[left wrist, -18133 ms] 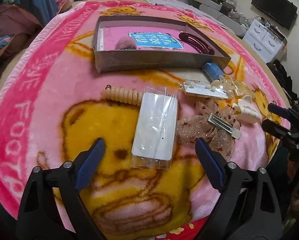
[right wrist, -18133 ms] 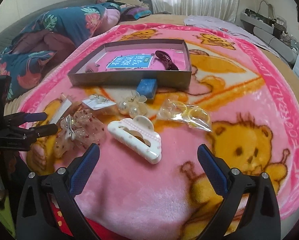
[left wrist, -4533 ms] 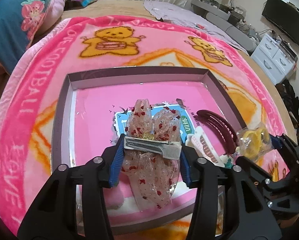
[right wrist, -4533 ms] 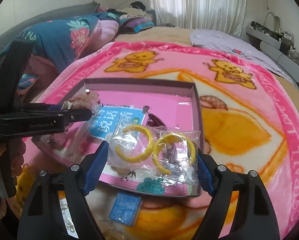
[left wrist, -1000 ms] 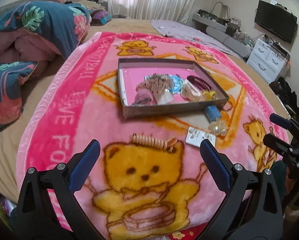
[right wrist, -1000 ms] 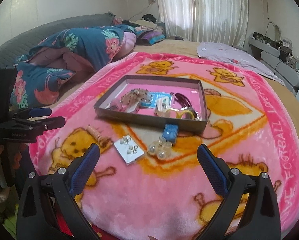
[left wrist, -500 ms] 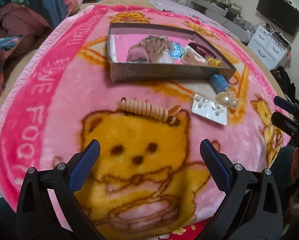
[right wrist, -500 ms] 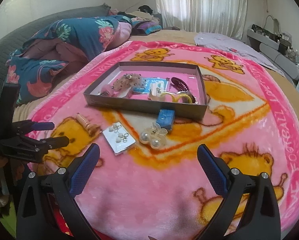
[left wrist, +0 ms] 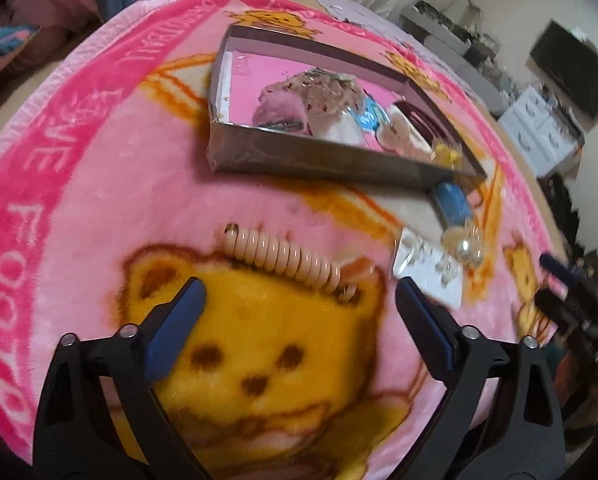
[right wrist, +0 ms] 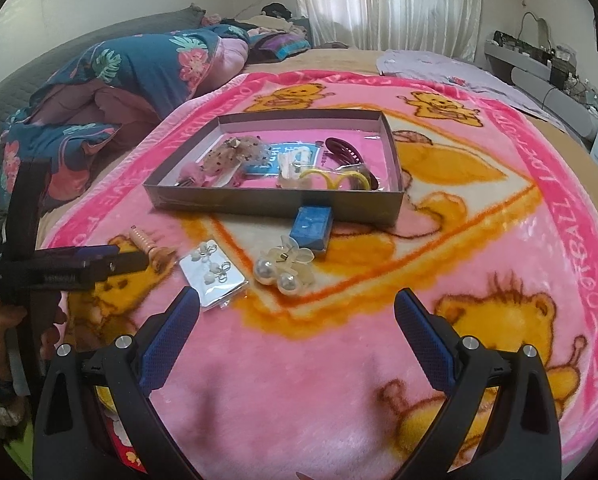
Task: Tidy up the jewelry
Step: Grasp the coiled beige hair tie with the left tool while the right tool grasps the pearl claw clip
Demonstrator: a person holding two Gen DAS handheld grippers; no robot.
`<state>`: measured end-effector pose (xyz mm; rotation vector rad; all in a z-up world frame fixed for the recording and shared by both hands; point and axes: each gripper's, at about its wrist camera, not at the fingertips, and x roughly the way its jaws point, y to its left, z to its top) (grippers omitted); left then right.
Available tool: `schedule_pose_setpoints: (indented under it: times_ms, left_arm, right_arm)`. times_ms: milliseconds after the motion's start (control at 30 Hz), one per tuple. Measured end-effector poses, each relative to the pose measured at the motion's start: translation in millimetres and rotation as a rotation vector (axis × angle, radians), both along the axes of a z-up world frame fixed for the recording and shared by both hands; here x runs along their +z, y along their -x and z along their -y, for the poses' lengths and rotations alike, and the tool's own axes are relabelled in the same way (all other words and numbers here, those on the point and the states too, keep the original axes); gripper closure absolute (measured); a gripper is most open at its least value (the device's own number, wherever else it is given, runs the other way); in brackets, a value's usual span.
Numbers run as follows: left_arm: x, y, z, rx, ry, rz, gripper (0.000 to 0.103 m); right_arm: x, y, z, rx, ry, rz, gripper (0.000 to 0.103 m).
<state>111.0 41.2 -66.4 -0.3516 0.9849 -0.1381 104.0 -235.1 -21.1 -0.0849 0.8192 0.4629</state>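
**A:** Pink bear-print blanket (right wrist: 379, 360) was spread over the bed, and everything was laid out on it. What was found nearest the left gripper (left wrist: 299, 312)?

**B:** Nothing was held between its jaws, which were wide but closing. The comb (left wrist: 287, 258), a peach ribbed piece, was seen just beyond the blue pads (left wrist: 175, 328), slightly left of the midline. Its long axis was laid across the view, running left to right and dipping toward the right, so it was roughly in line with the gap rather than across it.

**A:** So a roll of the wrist would probably be needed?

**B:** That was judged likely, so that the pads could be closed on the narrow width. The gripper was pitched steeply down at the blanket, in a blurred view.

**A:** And the right gripper (right wrist: 297, 320)?

**B:** It was held fully open and empty, tilted down. The earring card (right wrist: 213, 276) was seen just past its left pad, the pearl clip (right wrist: 285, 266) near the midline, the blue box (right wrist: 311, 226) farther on, touching the tray (right wrist: 275, 204) wall.

**A:** Which hand was nearer the comb?

**B:** The left; from the right wrist view the left gripper was seen almost over it. The tray, already partly filled, lay beyond all the loose pieces.
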Motion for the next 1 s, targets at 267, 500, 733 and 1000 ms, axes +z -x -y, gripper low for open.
schedule_pose_setpoints:
  times_ms: [267,500,733,1000]
  left_arm:
    - [-4,-23,-4,0.071,0.005,0.002,0.044]
    - [-6,-30,-9,0.079,-0.031,0.025,0.081]
    - [2,-20,-16,0.061,0.004,0.062,0.089]
    - [19,-5,-21,0.056,0.044,0.102,0.089]
  right_arm:
    - [-13,-17,-6,-0.003,-0.004,-0.034,0.006]
    - [-34,-43,-15,-0.022,-0.02,-0.121,0.023]
    - [-46,-59,-34,-0.006,-0.025,-0.152,0.055]
    - [-41,-51,-28,-0.024,-0.028,-0.114,0.055]
